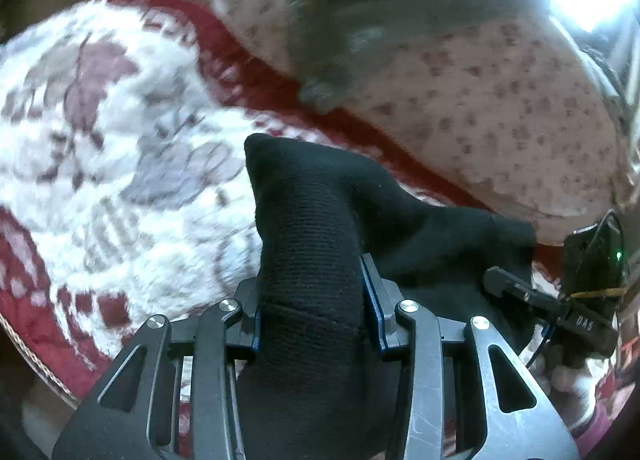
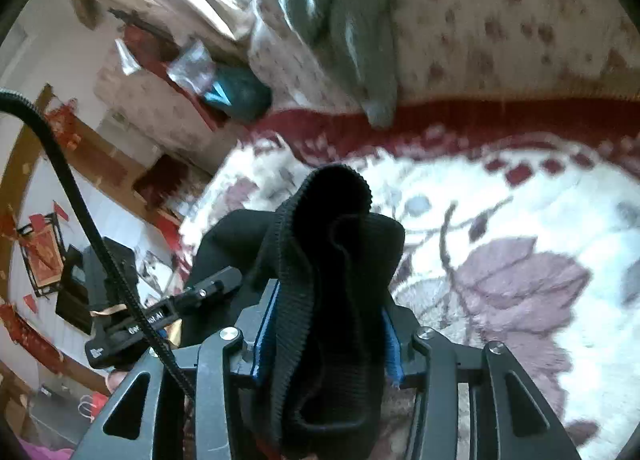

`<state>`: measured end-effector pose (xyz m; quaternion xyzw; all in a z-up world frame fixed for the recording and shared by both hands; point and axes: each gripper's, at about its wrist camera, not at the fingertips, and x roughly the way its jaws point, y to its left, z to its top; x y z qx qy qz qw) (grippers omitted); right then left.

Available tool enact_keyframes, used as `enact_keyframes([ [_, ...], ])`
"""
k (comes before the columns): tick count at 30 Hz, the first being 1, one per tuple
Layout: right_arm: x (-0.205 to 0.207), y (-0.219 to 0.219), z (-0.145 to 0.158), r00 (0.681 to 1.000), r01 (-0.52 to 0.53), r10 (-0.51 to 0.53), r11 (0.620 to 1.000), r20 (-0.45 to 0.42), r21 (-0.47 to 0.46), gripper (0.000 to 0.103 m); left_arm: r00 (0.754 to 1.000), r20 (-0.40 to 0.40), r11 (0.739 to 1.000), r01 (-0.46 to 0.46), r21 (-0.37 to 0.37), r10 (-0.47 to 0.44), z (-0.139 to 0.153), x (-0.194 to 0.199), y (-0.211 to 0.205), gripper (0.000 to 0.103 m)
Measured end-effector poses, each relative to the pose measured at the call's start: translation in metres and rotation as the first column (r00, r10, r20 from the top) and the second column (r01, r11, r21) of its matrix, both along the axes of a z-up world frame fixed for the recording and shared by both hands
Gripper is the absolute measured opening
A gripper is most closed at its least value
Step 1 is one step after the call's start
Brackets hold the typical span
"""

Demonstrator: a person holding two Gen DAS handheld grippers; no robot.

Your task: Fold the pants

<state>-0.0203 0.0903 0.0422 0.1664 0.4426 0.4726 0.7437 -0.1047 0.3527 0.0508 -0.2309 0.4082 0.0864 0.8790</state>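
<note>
The black pants (image 1: pixel 320 227) are bunched between the fingers of my left gripper (image 1: pixel 316 300), which is shut on them and holds them above a white and red blanket (image 1: pixel 120 139). In the right wrist view my right gripper (image 2: pixel 328 324) is shut on the ribbed black waistband of the pants (image 2: pixel 332 252), also lifted over the blanket (image 2: pixel 520 219). The other gripper shows at the right edge of the left wrist view (image 1: pixel 560 300) and at the left in the right wrist view (image 2: pixel 160 316). The rest of the pants hangs out of sight.
A grey garment (image 1: pixel 380 19) lies on a flowered sheet (image 1: pixel 500 99) beyond the blanket; it also shows in the right wrist view (image 2: pixel 352 19). A dark blue-green bundle (image 2: pixel 240 91) lies at the bed's far left. A black cable (image 2: pixel 80 199) crosses the right wrist view.
</note>
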Motion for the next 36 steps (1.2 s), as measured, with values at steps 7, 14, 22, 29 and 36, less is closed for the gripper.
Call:
enact_keyframes([
  [7, 0.007, -0.004, -0.018, 0.999, 0.034, -0.037, 0.995, -0.030, -0.095, 0.058, 0.995, -0.028, 0.993, -0.100, -0.060, 0.098, -0.022, -0.006, 0.011, 0.068],
  [14, -0.017, -0.017, 0.030, 0.988, 0.071, -0.048, 0.986, 0.146, -0.153, 0.058, 0.983, -0.032, 0.981, -0.177, 0.084, 0.180, 0.002, -0.016, -0.007, 0.068],
  [22, -0.048, 0.003, 0.053, 0.959, 0.076, -0.009, 0.971, 0.283, -0.228, 0.058, 0.974, 0.052, 0.950, -0.227, 0.214, 0.221, 0.037, -0.044, -0.035, 0.068],
  [29, -0.067, 0.004, 0.059, 0.948, 0.094, -0.023, 0.973, 0.318, -0.210, 0.058, 0.966, 0.104, 0.924, -0.257, 0.284, 0.237, 0.056, -0.062, -0.060, 0.068],
  [36, -0.081, 0.005, 0.064, 0.932, 0.099, -0.015, 0.972, 0.363, -0.215, 0.059, 0.961, 0.128, 0.915, -0.271, 0.300, 0.243, 0.063, -0.074, -0.075, 0.068],
])
